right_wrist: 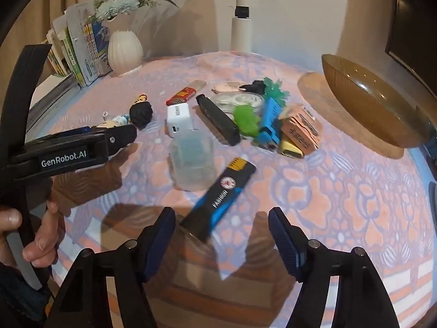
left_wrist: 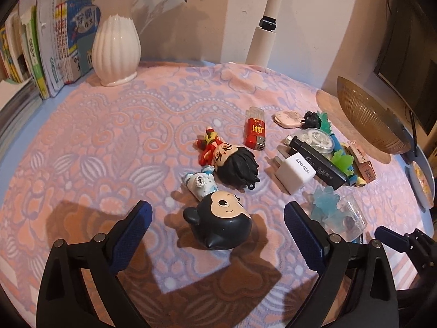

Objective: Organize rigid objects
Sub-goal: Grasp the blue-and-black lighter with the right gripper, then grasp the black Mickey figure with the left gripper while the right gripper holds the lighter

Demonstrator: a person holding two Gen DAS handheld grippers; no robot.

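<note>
1. Left wrist view: left gripper (left_wrist: pixel 218 218) spread wide, nothing clamped, hanging over a black round-eared figurine (left_wrist: pixel 221 222) that lies on the pink patterned cloth (left_wrist: pixel 109 142) between the fingers without touching either pad.
2. Just beyond, a second figurine with black hair (left_wrist: pixel 235 164), lying on its side.
3. Brown ribbed bowl (left_wrist: pixel 368 117) at the right edge, tilted, inside hidden from here.
4. Clear plastic cup (left_wrist: pixel 351 217) on its side by the right finger, a pale blue toy (left_wrist: pixel 326 205) at its mouth.
5. White ribbed vase (left_wrist: pixel 116 46) with flowers at the back, beside standing books (left_wrist: pixel 54 46).
6. White charger (left_wrist: pixel 295 170) marked "ANKER"; red lighter (left_wrist: pixel 255 134) with a large Chinese character; other print too small to read.
7. Right wrist view: right gripper (right_wrist: pixel 221 229) partly spread, holding nothing; a black-and-blue lighter (right_wrist: pixel 221 199) printed "FASHION" lies on the cloth just ahead of the fingertips, blurred.
8. Clear cup (right_wrist: pixel 192 161) beside it, contents unclear.
9. Left tool at the left edge labelled "GenRobot.AI", gripped by a hand (right_wrist: pixel 35 235).
10. Pile further back: black case (right_wrist: pixel 218 119), green toy (right_wrist: pixel 245 120), blue piece (right_wrist: pixel 270 121), tan box (right_wrist: pixel 300 128).
</note>
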